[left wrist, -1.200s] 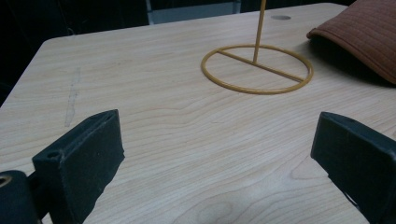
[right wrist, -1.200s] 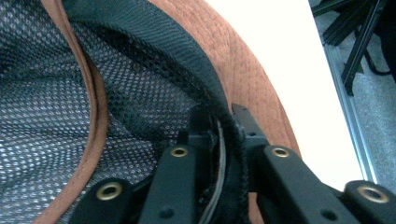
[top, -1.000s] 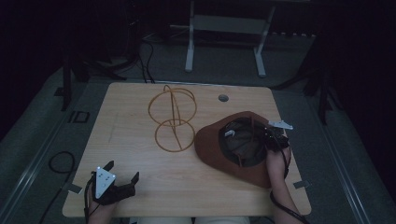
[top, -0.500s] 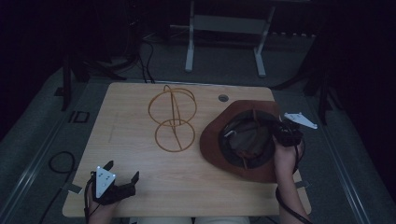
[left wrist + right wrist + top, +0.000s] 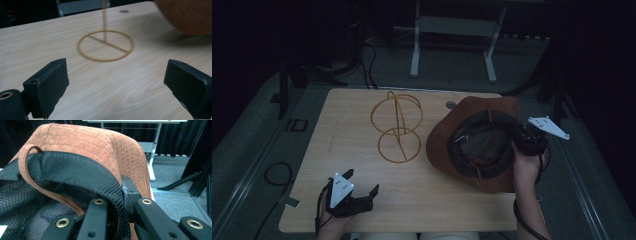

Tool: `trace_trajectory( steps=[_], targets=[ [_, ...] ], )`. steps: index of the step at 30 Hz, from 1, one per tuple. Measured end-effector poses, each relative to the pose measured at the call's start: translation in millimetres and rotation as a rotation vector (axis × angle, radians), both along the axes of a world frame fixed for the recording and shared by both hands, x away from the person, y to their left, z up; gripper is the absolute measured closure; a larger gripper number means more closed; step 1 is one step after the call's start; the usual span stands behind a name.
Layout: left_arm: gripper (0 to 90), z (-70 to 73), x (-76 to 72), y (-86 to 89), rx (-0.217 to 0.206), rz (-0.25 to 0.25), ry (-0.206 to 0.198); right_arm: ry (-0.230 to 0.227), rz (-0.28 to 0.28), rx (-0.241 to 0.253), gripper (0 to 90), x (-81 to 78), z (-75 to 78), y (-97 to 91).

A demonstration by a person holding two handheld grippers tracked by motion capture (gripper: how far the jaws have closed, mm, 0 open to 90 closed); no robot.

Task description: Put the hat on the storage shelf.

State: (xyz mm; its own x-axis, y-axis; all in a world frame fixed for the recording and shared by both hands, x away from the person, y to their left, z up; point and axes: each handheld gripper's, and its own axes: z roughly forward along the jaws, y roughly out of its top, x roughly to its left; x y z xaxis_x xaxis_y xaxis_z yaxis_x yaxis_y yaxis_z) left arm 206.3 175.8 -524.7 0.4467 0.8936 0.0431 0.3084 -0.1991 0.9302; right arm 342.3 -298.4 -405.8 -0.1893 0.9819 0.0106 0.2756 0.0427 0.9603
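One hat (image 5: 472,145), one wire stand (image 5: 397,127)

Both grippers are chunky black plastic things: the left gripper (image 5: 360,196) at the lower left of the high view and the right gripper (image 5: 523,142) at the right edge each carry a pale grey three-cornered plate with small dark dots. Black cables trail off both. Up close, the right one's linkage arms have brass-ringed holes and the left one's jaws are blunt, matte blocks.

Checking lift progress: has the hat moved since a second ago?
Yes. The hat, gripped by the right gripper, has lifted and tipped toward the table's right edge, farther from the wire stand.
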Motion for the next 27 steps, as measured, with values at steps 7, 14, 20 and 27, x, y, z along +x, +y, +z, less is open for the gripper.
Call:
trace_trajectory(
  steps=[7, 14, 20, 27],
  targets=[
    [6.2, 26.0, 11.7, -28.4, -0.011, -0.085, -0.024, -0.003, 0.024, 0.008, 84.3, -10.3, -2.5, 0.0],
    [6.2, 61.3, 27.0, -67.5, 0.009, -0.183, -0.087, -0.010, 0.039, 0.008, 84.3, -17.1, -4.3, 1.5],
    [7.0, 79.1, 44.2, -101.5, 0.018, -0.252, -0.112, -0.016, 0.042, 0.001, 84.3, -20.9, -3.2, 3.1],
    [8.2, 101.1, 72.7, -140.7, 0.035, -0.315, -0.146, -0.019, 0.052, 0.009, 84.3, -24.9, -4.4, 4.7]
  ],
)
